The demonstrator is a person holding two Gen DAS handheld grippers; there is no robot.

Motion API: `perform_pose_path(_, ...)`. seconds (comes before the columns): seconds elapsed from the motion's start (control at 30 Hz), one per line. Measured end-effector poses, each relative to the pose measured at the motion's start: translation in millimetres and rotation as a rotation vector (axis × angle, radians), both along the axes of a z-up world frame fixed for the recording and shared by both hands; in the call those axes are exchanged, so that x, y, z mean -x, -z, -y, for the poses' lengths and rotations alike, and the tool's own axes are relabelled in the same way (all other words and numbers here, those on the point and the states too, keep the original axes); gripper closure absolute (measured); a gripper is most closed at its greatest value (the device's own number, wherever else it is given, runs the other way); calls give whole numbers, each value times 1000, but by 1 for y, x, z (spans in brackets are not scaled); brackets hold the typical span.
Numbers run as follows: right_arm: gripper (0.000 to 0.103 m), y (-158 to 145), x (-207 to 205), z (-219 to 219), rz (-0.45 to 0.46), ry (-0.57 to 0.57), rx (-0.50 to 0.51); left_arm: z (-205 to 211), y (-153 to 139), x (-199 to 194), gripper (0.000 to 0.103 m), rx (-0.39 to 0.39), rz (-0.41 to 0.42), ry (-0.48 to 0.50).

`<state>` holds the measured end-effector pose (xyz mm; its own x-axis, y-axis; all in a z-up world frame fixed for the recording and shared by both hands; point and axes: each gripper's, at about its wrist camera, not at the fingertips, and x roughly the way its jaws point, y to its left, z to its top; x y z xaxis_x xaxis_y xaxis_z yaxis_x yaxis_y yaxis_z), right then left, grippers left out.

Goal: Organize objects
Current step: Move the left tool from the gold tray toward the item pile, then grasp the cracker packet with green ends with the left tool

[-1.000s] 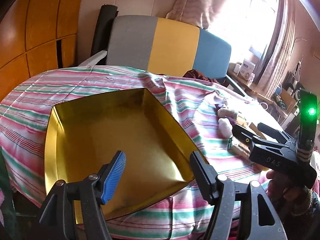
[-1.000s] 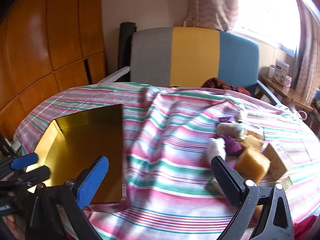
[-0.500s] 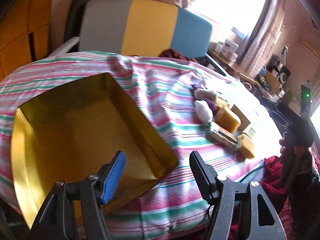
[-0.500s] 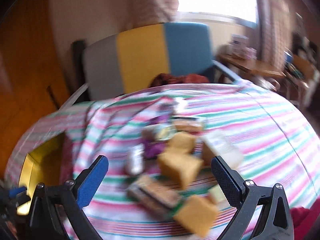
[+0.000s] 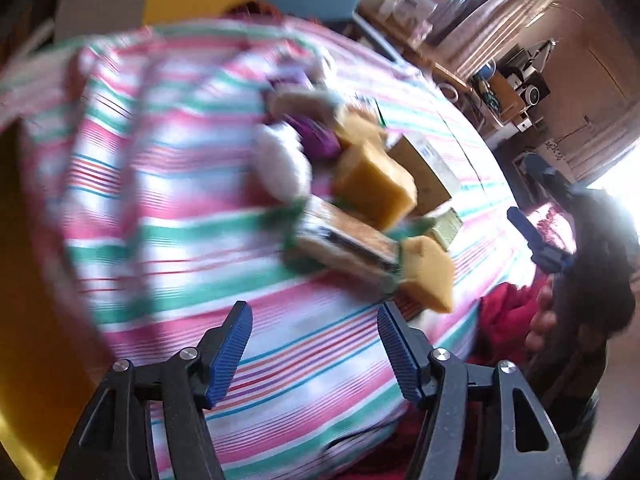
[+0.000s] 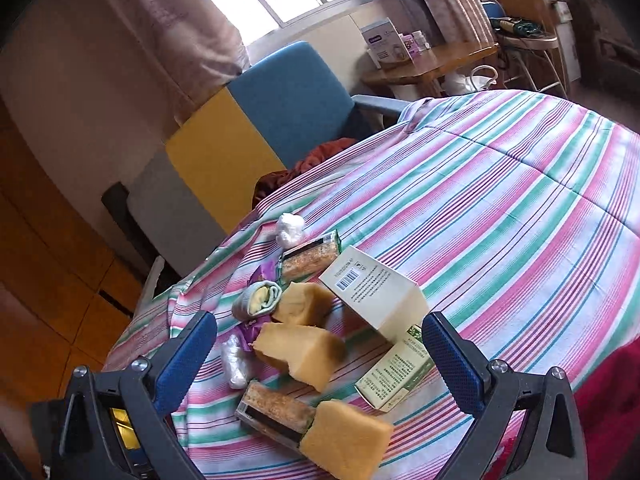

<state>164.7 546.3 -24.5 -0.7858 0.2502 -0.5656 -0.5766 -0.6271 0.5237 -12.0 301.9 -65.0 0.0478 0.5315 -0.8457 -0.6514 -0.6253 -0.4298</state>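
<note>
Striped bedspread (image 6: 500, 208) filling the frame, cluttered pile at lower centre, white carton (image 6: 376, 292), yellow sponge blocks (image 6: 300, 350), wrapped snack bar (image 6: 276, 410), right gripper (image 6: 320, 348) gaping wide and empty, left gripper (image 5: 314, 344) narrowing, nothing between its jaws.

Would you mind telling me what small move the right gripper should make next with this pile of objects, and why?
Probably ease the right gripper down onto the yellow sponge block lying between its open fingers. Nothing is held yet, and that block sits on top of the pile on the striped cloth, so it looks easiest to lift free.
</note>
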Motion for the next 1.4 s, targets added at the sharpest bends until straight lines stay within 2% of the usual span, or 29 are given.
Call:
perform_pose_path(0.03,0,0,1,0,-3,-7,1,-14,8,0,39,8,39,0)
perform_pose_path(0.2,0,1,1,0,-19,-34,8,-56,31,4,41,43,126,-41)
perform_pose_path(0.33,0,3,1,-2,-33,-43,26,-77,41,10,41,85,112,-109)
perform_pose_path(0.53,0,5,0,-5,-51,-44,54,-103,41,14,41,134,30,-134)
perform_pose_path(0.63,0,6,-4,-9,-63,-24,66,-112,39,11,41,164,-30,-112)
perform_pose_path(0.83,0,11,-9,-16,-75,6,111,-125,40,0,33,206,-139,-52)
perform_pose_path(0.93,0,10,-8,-15,-61,9,105,-125,39,-1,33,215,-192,-4)
perform_pose_path(1.0,0,11,-7,-15,-53,13,105,-119,38,-6,45,208,-233,30)
perform_pose_path(1.03,0,12,-7,-16,-50,16,105,-113,37,-9,47,197,-260,54)
perform_pose_path(1.1,0,13,-7,-16,-44,22,109,-99,35,-12,54,169,-258,75)
perform_pose_path(1.2,0,13,-8,-18,-36,34,110,-67,32,-18,54,135,-243,112)
perform_pose_path(1.4,0,19,-6,-20,16,58,124,-6,32,-45,54,76,-313,164)
